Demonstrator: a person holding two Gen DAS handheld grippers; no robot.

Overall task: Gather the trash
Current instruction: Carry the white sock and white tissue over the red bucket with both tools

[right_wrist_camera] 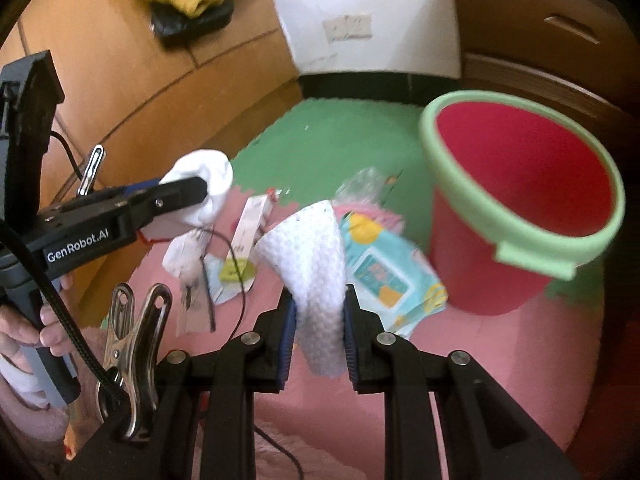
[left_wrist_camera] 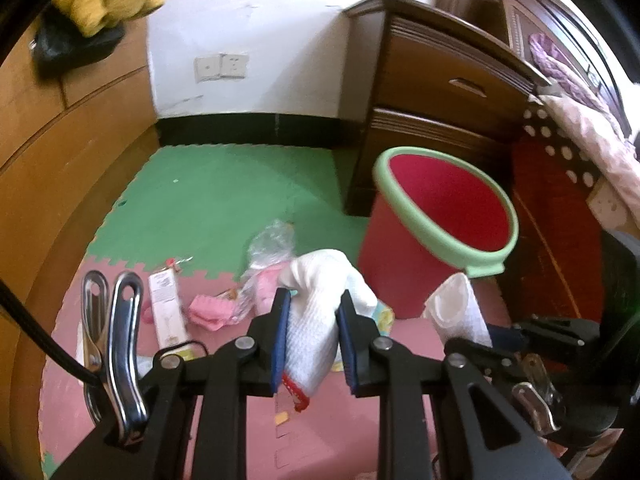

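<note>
White sock (left_wrist_camera: 316, 320) with red trim clamped in left gripper (left_wrist_camera: 314, 308), held above pink mat (left_wrist_camera: 340, 432). Right gripper (right_wrist_camera: 320, 312) clenched on crumpled white tissue (right_wrist_camera: 316, 272), also lifted. Red bin (right_wrist_camera: 520, 184) with green rim stands just right of both, mouth tilted toward cameras. Wet-wipe pack (right_wrist_camera: 392, 280), pink wrapper (left_wrist_camera: 208, 310) and clear plastic (left_wrist_camera: 272, 240) lie on mat beside bin.

Left gripper (left_wrist_camera: 314, 304) angled downward, jaws clamped on white sock (left_wrist_camera: 320, 320); right gripper (right_wrist_camera: 320, 304) angled downward, jaws clamped on white tissue (right_wrist_camera: 316, 272); hand (right_wrist_camera: 24, 328) grips left handle
</note>
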